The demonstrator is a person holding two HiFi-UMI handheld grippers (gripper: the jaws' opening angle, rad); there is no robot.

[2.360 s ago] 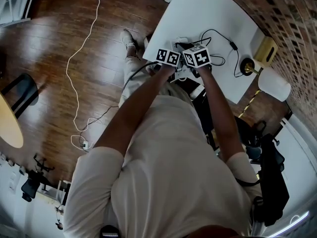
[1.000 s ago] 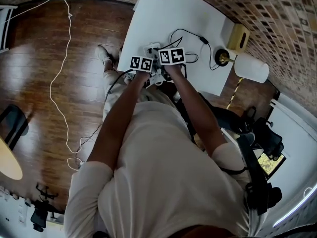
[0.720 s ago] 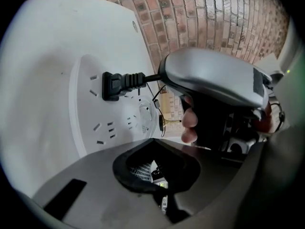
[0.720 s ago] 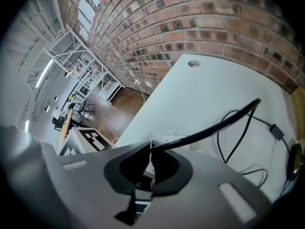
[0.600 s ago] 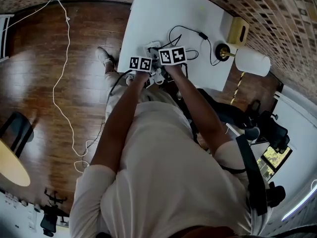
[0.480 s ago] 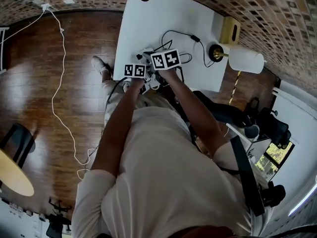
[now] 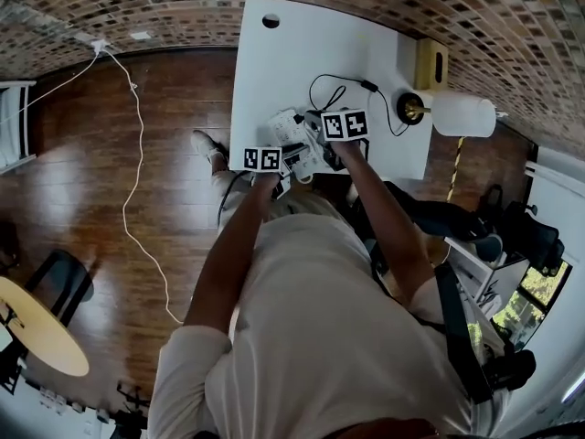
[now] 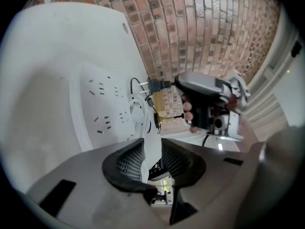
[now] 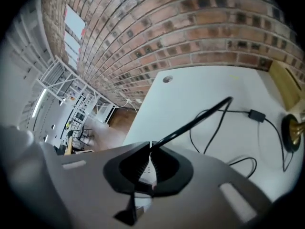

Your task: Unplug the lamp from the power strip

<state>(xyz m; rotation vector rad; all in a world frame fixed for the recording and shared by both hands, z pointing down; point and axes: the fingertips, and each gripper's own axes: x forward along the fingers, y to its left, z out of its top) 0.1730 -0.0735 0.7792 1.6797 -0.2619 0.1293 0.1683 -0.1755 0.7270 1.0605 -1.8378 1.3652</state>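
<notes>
On the white table (image 7: 320,48) lies a white power strip (image 7: 291,128) (image 8: 102,104). My left gripper (image 7: 279,158) (image 8: 151,159) is at its near end, shut on its white edge. My right gripper (image 7: 327,135) (image 8: 177,83) (image 9: 150,161) pinches the lamp's black plug (image 8: 159,85), whose prongs hang in the air clear of the strip; its jaws are opening slightly. The black cord (image 9: 200,116) runs from those jaws past an inline switch (image 9: 256,114) to the brass lamp base (image 9: 291,140) (image 7: 409,108). The white lampshade (image 7: 462,115) hangs over the table's right edge.
A yellow box (image 7: 431,62) (image 9: 286,87) stands against the brick wall (image 7: 512,16) behind the lamp. A cable hole (image 7: 271,21) pierces the table's far corner. A white cable (image 7: 137,172) trails over the wooden floor at left. Dark chairs and bags crowd the right.
My right gripper has pulled away from the left one, up and to the right of the strip. The two marker cubes were side by side and now stand apart. The head camera has shifted.
</notes>
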